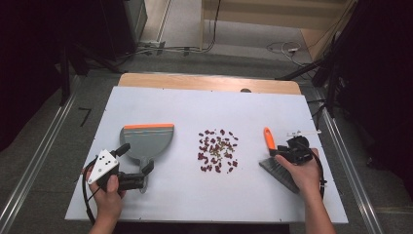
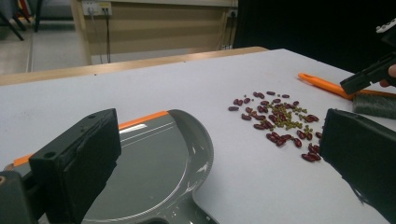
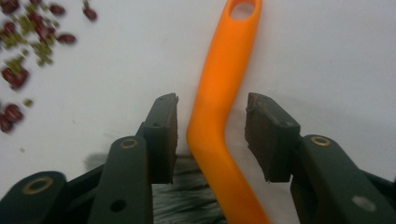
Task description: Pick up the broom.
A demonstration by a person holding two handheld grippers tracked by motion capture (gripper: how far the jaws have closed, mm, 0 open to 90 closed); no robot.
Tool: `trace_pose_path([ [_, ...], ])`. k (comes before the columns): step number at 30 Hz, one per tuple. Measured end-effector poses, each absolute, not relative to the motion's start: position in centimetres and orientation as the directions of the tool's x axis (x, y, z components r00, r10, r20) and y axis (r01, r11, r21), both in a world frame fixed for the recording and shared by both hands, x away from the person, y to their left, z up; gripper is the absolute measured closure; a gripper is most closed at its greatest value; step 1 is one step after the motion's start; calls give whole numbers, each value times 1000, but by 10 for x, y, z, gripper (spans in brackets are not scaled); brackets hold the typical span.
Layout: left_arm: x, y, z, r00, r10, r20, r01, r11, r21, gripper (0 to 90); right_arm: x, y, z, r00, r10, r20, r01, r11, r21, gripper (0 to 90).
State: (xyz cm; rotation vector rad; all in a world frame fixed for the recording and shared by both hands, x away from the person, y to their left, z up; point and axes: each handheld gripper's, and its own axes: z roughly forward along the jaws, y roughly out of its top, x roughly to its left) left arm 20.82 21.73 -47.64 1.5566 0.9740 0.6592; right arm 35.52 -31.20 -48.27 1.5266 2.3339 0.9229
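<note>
Beans [image 1: 217, 150] unswept mid-tabletop. Your right hand-held gripper [image 3: 212, 128] gapes astride brush handle [image 3: 219, 116], ungripped; left hand-held gripper [image 1: 138, 165] agape over dustpan [image 1: 147, 140].

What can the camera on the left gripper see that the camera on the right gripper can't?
The left gripper view alone has the grey dustpan with its orange edge, plus the wooden wall and sockets behind the table. The right gripper view alone has the hanging hole at the end of the brush handle and the open right gripper straddling that handle. Both share the white table, the beans and the brush's dark bristles.
</note>
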Motion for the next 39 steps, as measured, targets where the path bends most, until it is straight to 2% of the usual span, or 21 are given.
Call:
trace_pose_path([
  [4, 209, 218, -477, 500, 861, -95, 236, -30, 971, 0, 357, -312, -480, -431, 886, 170, 758, 253, 601, 512],
  [8, 209, 217, -477, 502, 860, -92, 235, -33, 971, 0, 360, -306, -485, -414, 893, 178, 786, 251, 565, 526],
  [13, 209, 217, -477, 498, 862, -91, 236, -34, 971, 0, 358, -295, -487, -384, 918, 96, 790, 273, 549, 577],
  [14, 209, 217, -477, 497, 863, -92, 236, -32, 971, 0, 356, -287, -486, -387, 922, 26, 785, 315, 533, 586],
  [15, 209, 217, -477, 497, 863, -93, 237, -32, 971, 0, 356, -284, -485, -384, 923, 5, 789, 326, 520, 587],
  [19, 208, 217, -478, 498, 863, -89, 241, -39, 970, 0, 356, -280, -484, -366, 931, -10, 804, 321, 501, 629],
  [20, 208, 217, -478, 497, 863, -89, 241, -39, 970, 0, 356, -281, -483, -365, 931, 1, 808, 316, 497, 665],
  [26, 208, 217, -478, 497, 864, -85, 240, -42, 970, 0, 358, -289, -484, -349, 934, 70, 823, 270, 500, 672],
  [39, 209, 214, -477, 504, 860, -82, 237, -46, 970, 0, 352, -295, -487, -384, 920, 83, 778, 274, 565, 675],
])
